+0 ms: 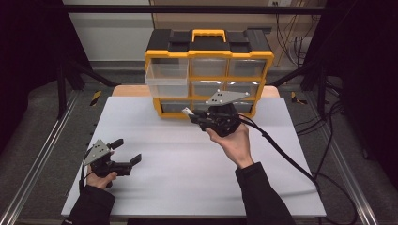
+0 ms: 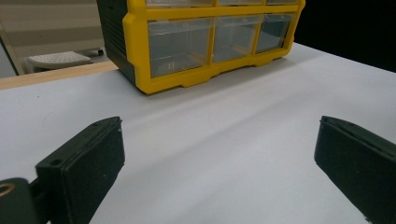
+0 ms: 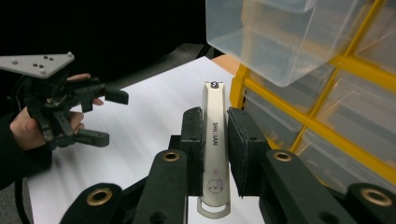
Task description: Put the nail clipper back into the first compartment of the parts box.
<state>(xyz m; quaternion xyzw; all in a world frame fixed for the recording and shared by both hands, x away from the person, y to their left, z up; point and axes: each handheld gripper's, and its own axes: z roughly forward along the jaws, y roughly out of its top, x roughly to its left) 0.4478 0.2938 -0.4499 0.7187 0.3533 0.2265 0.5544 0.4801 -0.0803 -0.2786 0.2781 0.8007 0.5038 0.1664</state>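
Nail clipper (image 3: 213, 140), apparently, clamped in right gripper (image 3: 215, 122).

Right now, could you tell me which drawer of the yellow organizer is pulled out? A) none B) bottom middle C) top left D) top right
C: in the high view the top-left drawer juts forward from the organizer while the other drawers sit flush, and the right gripper, clamped on a nail clipper, is just below it.
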